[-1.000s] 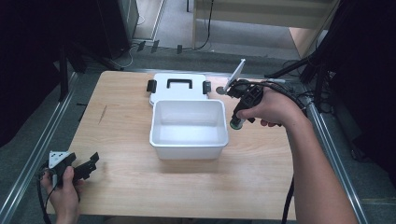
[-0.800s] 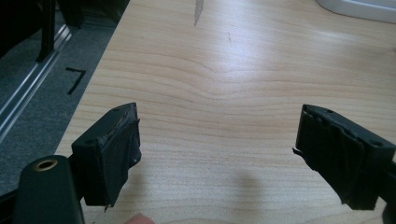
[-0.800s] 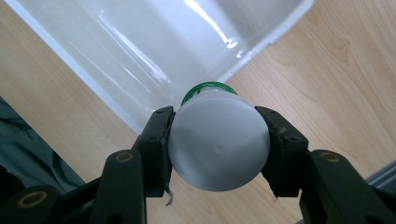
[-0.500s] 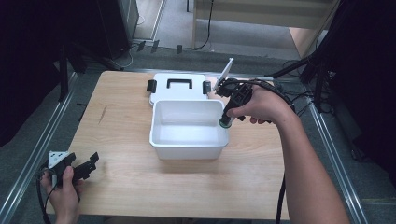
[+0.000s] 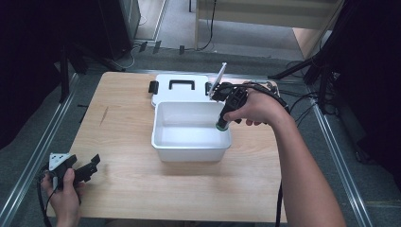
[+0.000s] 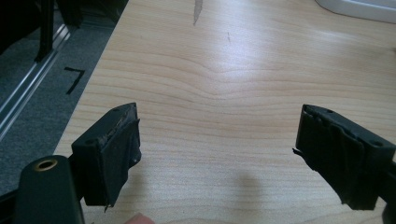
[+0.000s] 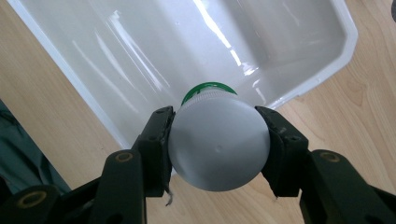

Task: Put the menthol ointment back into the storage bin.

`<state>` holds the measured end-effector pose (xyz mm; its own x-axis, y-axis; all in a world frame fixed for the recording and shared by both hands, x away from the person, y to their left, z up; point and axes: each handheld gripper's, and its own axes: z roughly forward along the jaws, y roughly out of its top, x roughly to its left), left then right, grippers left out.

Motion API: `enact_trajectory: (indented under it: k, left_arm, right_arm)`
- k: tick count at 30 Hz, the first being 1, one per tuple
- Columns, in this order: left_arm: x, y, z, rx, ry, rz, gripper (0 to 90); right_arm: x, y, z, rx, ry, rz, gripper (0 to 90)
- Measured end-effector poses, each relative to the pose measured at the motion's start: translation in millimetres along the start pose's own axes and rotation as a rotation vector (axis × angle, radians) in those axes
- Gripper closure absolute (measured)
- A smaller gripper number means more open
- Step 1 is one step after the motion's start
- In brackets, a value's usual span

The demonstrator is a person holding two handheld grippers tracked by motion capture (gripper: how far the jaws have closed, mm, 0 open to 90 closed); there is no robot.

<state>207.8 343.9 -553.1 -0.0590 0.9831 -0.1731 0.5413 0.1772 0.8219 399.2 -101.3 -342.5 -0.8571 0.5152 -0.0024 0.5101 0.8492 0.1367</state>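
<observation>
White plastic bin point(image 5: 191, 142) sits mid-desk w/ its lid point(image 5: 179, 87) lying flat just behind it, toward 12 o'clock, black handle up. Right gripper point(image 7: 217, 140) is clamped on a small bottle point(image 7: 218, 142), jaws pressing opposite sides of the round body; in the right gripper view the grey base faces the camera and the green cap point(image 7: 208, 88) points down into the bin. From the high view the bottle point(image 5: 222, 120) hangs over the bin's 3 o'clock rim, cap lowest, not touching the bin floor as far as I can tell.

Left gripper point(image 6: 217, 154) has its jaws spread wide w/ nothing btwn them, parked over bare wood at the desk's point(image 5: 142, 189) 7 o'clock corner, well apart from the bin.

Handling, as a guess: bottle looks light, stiff plastic, smooth and rounded, so prob. slippery (a curved wall gives flat pads little contact). Mid-body is the sensible hold, where it's widest and the pads sit square; nearer the cap it could pivot. Contents can't be told, so weight's uncertain. Bin interior is glossy; a dropped bottle would likely roll.
</observation>
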Motion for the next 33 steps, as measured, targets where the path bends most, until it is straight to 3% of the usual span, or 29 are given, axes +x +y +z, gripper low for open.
enact_trajectory:
  k: [9, 10, 23, 33]
  left_arm:
    - [-0.2, 0.0, 0.2, 0.000, 0.000, -0.001, 14.6]
    - [-0.2, 0.0, 0.3, 0.000, 0.000, -0.001, 14.6]
    - [-0.2, 0.2, 0.5, 0.006, 0.000, 0.002, 14.6]
    - [-0.1, 0.2, 0.8, 0.006, -0.002, -0.002, 14.6]
  right_arm:
    - [2.0, 0.2, 12.7, 0.003, -0.035, -0.121, 50.8]
    - [2.4, -0.9, 15.1, -0.004, -0.046, -0.160, 50.8]
    - [3.2, -1.9, 35.4, -0.006, -0.048, -0.238, 50.8]
    - [4.4, -1.3, 60.5, 0.016, -0.061, -0.338, 50.8]
